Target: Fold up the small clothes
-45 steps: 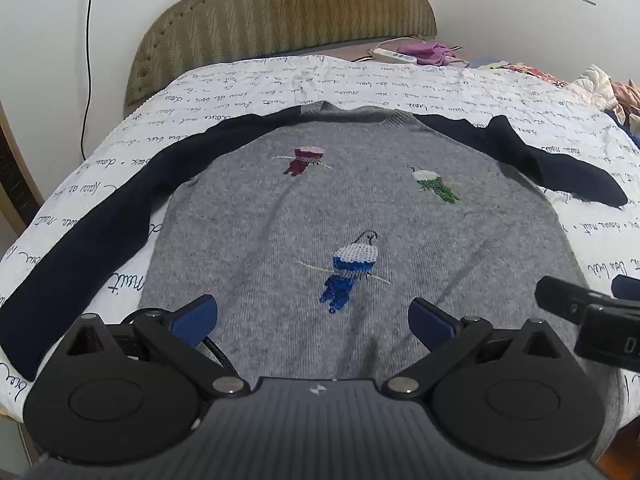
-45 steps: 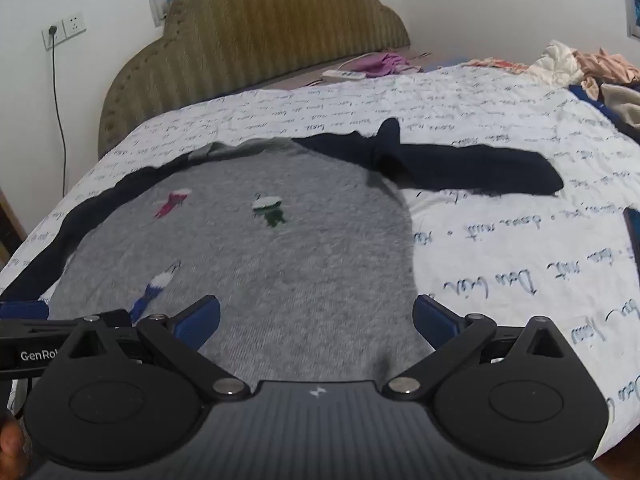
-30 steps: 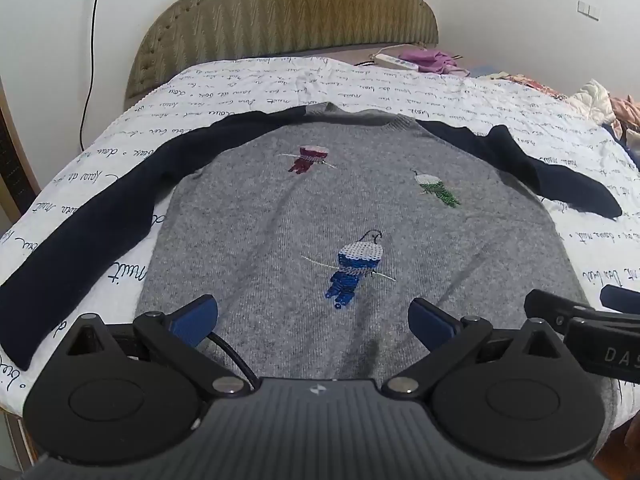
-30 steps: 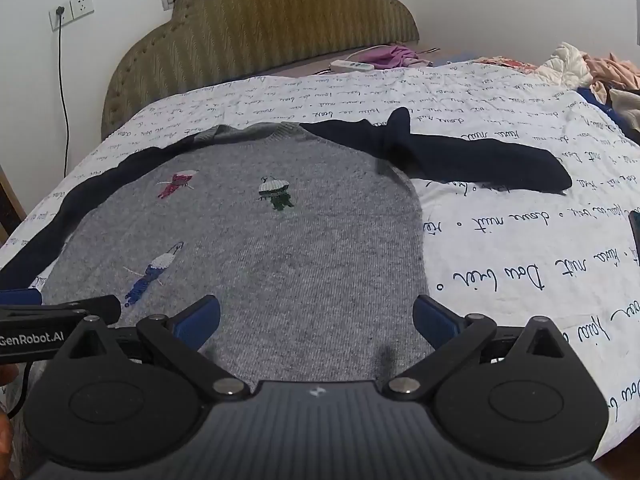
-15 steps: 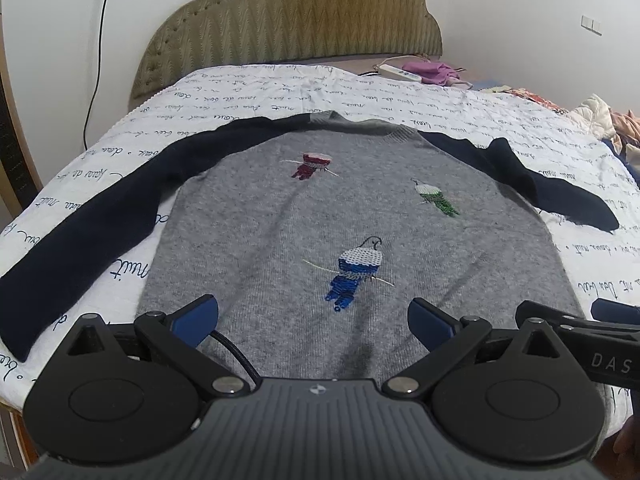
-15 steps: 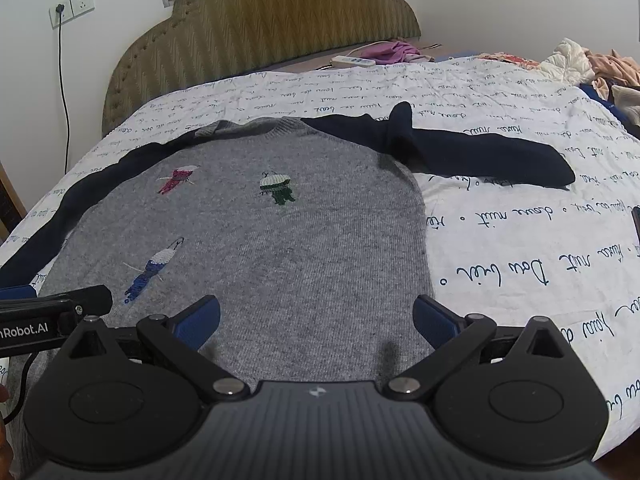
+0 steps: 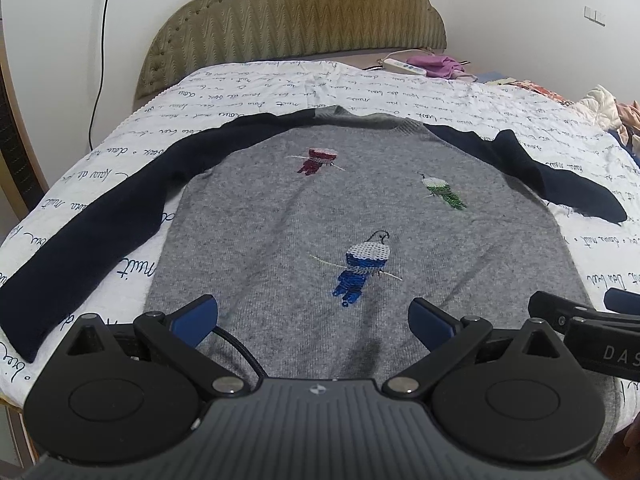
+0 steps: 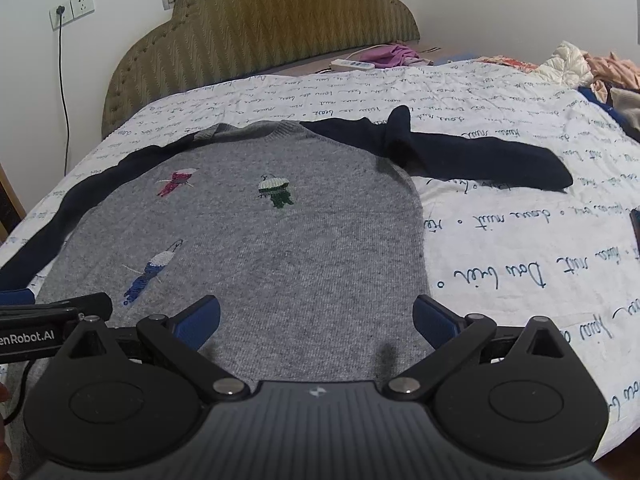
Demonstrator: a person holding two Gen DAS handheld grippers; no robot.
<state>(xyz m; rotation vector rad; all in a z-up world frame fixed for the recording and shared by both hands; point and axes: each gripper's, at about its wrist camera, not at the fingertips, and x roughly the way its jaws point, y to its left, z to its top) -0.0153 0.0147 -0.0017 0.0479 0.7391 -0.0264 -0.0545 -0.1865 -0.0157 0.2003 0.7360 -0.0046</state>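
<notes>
Pulled back a little, so more sweater showed.
Both my left gripper (image 7: 313, 316) and right gripper (image 8: 316, 316) stood wide open, empty, above the grey sweater (image 7: 320, 232) spread mid-frame on the bed (image 8: 520, 248).

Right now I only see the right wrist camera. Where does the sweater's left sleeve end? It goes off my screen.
Observer: The left sleeve lies flat and fairly straight, and its cuff stops near the edge of the bed.
Child: Is the left gripper holding anything? I only see its side.
Observer: No. The left gripper is wide open, with only the sweater showing between its fingers.
</notes>
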